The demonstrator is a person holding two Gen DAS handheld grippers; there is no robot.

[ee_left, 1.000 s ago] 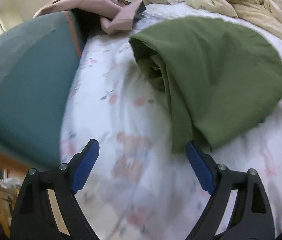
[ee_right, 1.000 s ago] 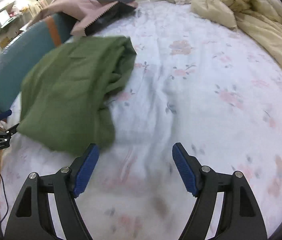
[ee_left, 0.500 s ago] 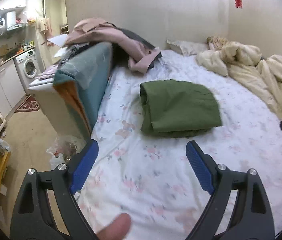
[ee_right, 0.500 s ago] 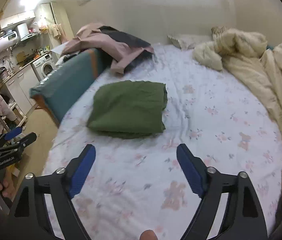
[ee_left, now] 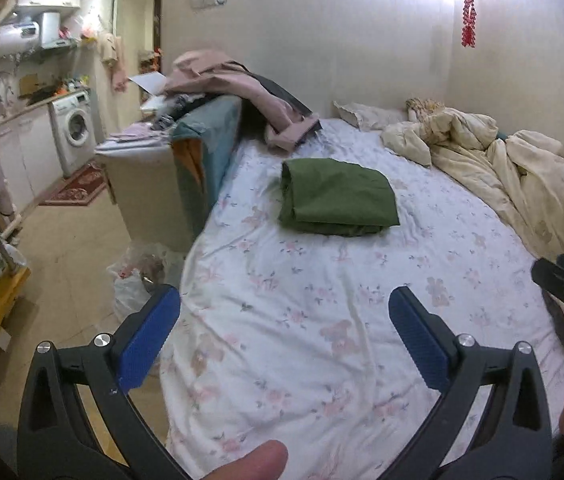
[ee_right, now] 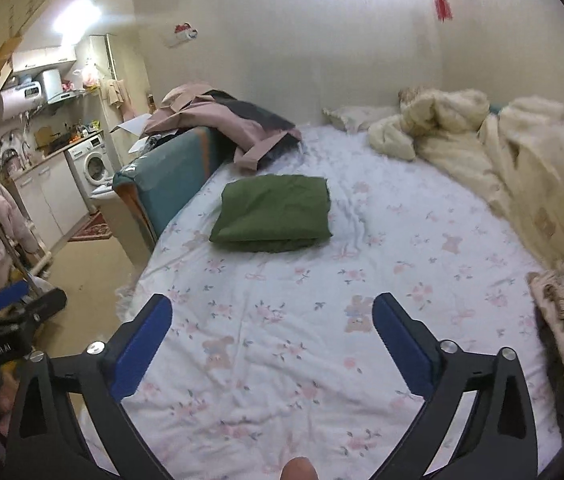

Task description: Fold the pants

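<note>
With both tools drawn back over the near end of the bed [ee_left: 322, 360], the left gripper [ee_left: 284, 326] and right gripper [ee_right: 272, 332] are seen spread wide, jaws just opened further, nothing between them. Folding is judged finished; the remaining retreat is best done clear of the sheet so nothing gets snagged. Farther up, by the bed's left edge, the green pants [ee_left: 336, 198] are laid flat as a compact folded stack, well apart from both grippers. Its slightly longer axis seems to run across the bed; the thick folded end is turned toward the left edge.
</note>
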